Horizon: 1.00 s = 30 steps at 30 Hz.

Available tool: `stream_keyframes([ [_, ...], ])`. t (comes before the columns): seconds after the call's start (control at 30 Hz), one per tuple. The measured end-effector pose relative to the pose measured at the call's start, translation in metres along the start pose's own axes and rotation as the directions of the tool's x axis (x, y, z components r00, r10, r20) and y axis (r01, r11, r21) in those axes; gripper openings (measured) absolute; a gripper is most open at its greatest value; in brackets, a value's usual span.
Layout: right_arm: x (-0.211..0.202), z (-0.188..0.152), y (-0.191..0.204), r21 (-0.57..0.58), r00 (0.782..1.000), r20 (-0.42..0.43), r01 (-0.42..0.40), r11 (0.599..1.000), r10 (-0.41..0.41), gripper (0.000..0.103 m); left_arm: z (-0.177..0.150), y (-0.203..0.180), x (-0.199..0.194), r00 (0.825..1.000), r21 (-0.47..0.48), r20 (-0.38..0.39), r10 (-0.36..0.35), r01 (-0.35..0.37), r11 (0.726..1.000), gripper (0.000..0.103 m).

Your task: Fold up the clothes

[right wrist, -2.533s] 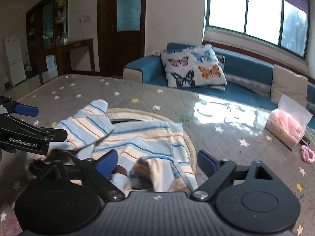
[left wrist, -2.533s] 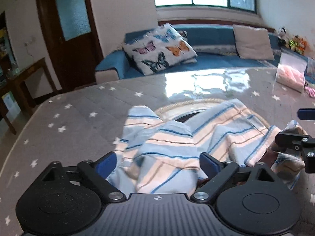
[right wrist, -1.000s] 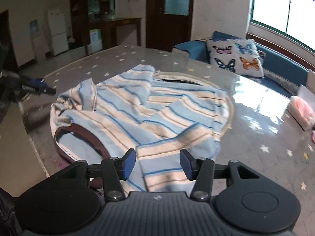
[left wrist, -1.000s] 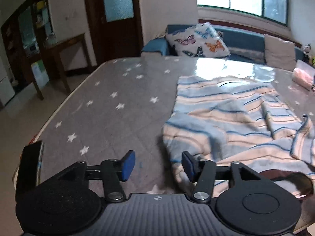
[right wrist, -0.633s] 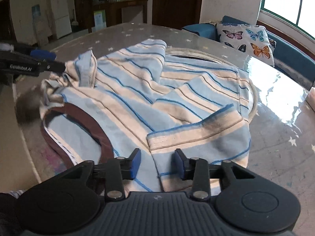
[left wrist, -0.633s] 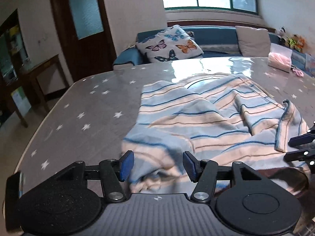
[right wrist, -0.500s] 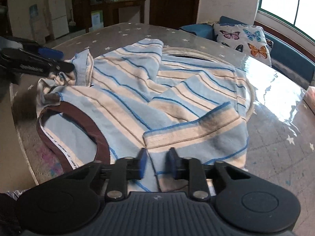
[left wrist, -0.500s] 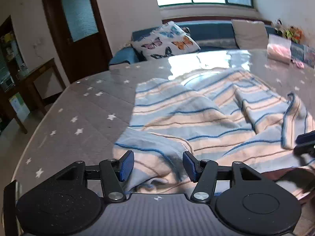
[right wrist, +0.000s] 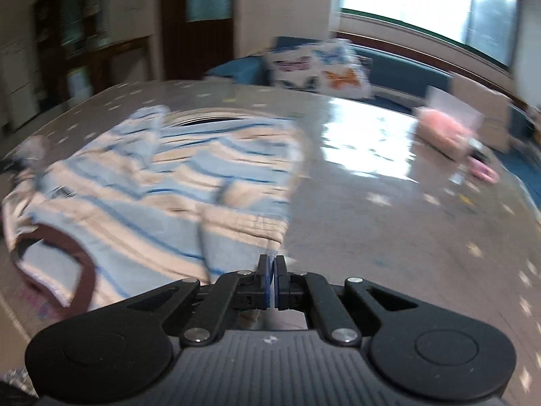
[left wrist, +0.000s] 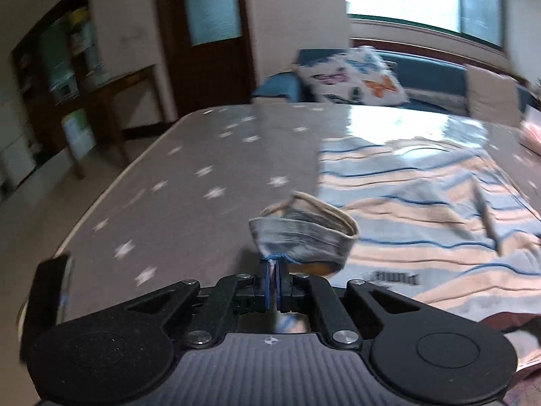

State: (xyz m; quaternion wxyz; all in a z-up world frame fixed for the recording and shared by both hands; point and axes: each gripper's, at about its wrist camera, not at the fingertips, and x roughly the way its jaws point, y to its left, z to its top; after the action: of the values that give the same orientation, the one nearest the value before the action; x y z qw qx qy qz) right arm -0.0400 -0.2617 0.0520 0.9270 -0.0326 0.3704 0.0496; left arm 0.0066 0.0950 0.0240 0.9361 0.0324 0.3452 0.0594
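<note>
both tongs pinched on sleeve ends, shirt body spread between them

left tongs (left wrist: pixel 273 279): closed on a sleeve cuff (left wrist: pixel 302 237), the cuff standing up as an open loop at 12 o'clock just past the tips. the rest of the striped shirt (left wrist: pixel 422 209) runs off toward 2 o'clock across the counter (left wrist: pixel 189 182).

right tongs (right wrist: pixel 272 279): closed on cloth at the end of the other sleeve (right wrist: pixel 243 230); from here the shirt body lies toward 10 o'clock, brown neckline (right wrist: pixel 71 260) at 9 o'clock near the counter edge.

relation that matters: each hand holds its own side's sleeve, with the shirt's width as the long axis between them. judged next move is to carry both sleeves inward over the body; neither hand looks nearer.

hard to read: both views motion-blurred. how much cloth sits between the right blades is not clear. left tongs only a dark smear at the far left of the right view. pink packet (right wrist: pixel 443 132) beyond, well apart.
</note>
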Motion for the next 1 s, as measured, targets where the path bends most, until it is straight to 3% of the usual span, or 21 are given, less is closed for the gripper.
stream_keyframes([
  [0.2, -0.015, -0.022, -0.037, 0.131, 0.990, -0.043, 0.137, 0.982, -0.133, 0.002, -0.023, 0.038, -0.007, 0.989, -0.073, -0.083, 0.121, -0.127, 0.989, 0.002],
  [0.37, -0.021, -0.026, -0.049, 0.143, 0.978, -0.049, 0.206, 0.968, -0.201, 0.006, -0.024, 0.052, -0.008, 0.976, -0.078, -0.114, 0.186, -0.195, 0.978, 0.005],
  [0.5, -0.016, -0.012, -0.043, 0.115, 0.987, -0.011, 0.159, 0.980, -0.159, 0.007, -0.010, 0.045, -0.012, 0.980, -0.066, -0.070, 0.184, -0.189, 0.980, 0.009],
  [0.53, -0.011, -0.007, -0.040, 0.102, 0.991, -0.008, 0.135, 0.986, -0.135, 0.008, -0.006, 0.042, -0.011, 0.983, -0.062, -0.060, 0.175, -0.178, 0.982, 0.017],
  [0.57, -0.007, -0.004, -0.037, 0.091, 0.994, -0.008, 0.113, 0.989, -0.112, 0.011, -0.002, 0.038, -0.010, 0.985, -0.057, -0.053, 0.166, -0.169, 0.984, 0.032],
  [0.63, 0.009, 0.004, -0.030, 0.067, 0.998, -0.017, 0.056, 0.996, -0.055, 0.016, 0.005, 0.026, -0.005, 0.987, -0.032, -0.037, 0.154, -0.155, 0.987, 0.045],
  [0.8, 0.049, 0.017, -0.016, 0.030, 0.998, -0.053, -0.026, 0.999, 0.027, 0.020, 0.025, -0.003, 0.013, 0.995, 0.026, -0.020, 0.102, -0.102, 0.994, 0.049],
  [1.0, 0.064, 0.021, -0.027, 0.020, 0.996, -0.087, -0.005, 1.000, 0.006, 0.022, 0.054, -0.028, 0.042, 0.998, 0.049, -0.018, 0.058, -0.057, 0.997, 0.053],
])
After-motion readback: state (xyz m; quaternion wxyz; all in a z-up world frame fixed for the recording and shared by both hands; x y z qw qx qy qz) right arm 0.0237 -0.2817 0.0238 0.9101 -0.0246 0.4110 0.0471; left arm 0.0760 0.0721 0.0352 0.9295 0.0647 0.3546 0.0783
